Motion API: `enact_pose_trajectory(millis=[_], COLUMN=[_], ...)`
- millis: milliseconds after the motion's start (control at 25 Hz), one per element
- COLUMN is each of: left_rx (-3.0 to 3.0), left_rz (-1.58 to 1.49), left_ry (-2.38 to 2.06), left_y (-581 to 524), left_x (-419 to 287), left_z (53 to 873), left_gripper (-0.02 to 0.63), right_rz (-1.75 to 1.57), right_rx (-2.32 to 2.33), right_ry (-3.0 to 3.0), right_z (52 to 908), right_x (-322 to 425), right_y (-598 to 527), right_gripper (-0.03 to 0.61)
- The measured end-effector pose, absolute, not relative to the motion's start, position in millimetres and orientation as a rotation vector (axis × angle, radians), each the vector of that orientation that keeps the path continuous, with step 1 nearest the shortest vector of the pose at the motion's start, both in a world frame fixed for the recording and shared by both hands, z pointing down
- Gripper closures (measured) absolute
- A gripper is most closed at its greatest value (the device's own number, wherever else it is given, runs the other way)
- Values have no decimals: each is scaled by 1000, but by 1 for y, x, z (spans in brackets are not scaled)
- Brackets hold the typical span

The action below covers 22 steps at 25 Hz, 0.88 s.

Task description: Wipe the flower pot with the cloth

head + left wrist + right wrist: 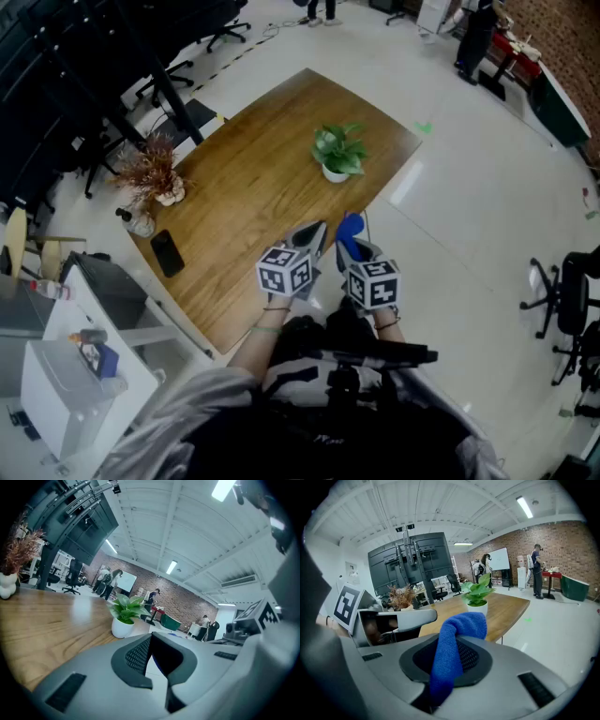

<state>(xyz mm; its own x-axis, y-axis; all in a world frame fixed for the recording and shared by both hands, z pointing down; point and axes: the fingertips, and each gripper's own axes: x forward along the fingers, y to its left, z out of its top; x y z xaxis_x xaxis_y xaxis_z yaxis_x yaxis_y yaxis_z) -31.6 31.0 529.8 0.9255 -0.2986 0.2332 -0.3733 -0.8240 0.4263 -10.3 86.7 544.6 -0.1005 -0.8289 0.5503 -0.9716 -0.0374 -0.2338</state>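
Wooden counter (pixel 246 202) has the flower pot (pixel 335 172) standing upright toward its far side, small and white, well apart from both grippers held at the near edge. Right gripper (pixel 351 246) looks like the better-placed one: the pot sits pretty much dead ahead of its jaws, which are clamped on the blue cloth (pixel 458 634). Left gripper (pixel 313 236) has its jaws pinched together with nothing in them, and the pot's off to their left.

Pale glossy floor (pixel 469 206), brick wall (pixel 562 550), ceiling strip light (pixel 525 507), black office chair (pixel 562 300), perhaps a whiteboard (pixel 499 558).
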Motion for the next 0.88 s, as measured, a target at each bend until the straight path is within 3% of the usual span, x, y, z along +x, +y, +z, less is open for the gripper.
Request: enact_pose_trajectory(millis=[880], left_rx=[2424], left_rz=[235], left_ry=[-779], left_y=[-67], left_x=[39], left_z=[575], left_gripper=[609], right_rz=[896], right_rx=[1767], right_ry=[-2028], right_z=[581], right_x=[141], right_y=[-20], right_gripper=[520])
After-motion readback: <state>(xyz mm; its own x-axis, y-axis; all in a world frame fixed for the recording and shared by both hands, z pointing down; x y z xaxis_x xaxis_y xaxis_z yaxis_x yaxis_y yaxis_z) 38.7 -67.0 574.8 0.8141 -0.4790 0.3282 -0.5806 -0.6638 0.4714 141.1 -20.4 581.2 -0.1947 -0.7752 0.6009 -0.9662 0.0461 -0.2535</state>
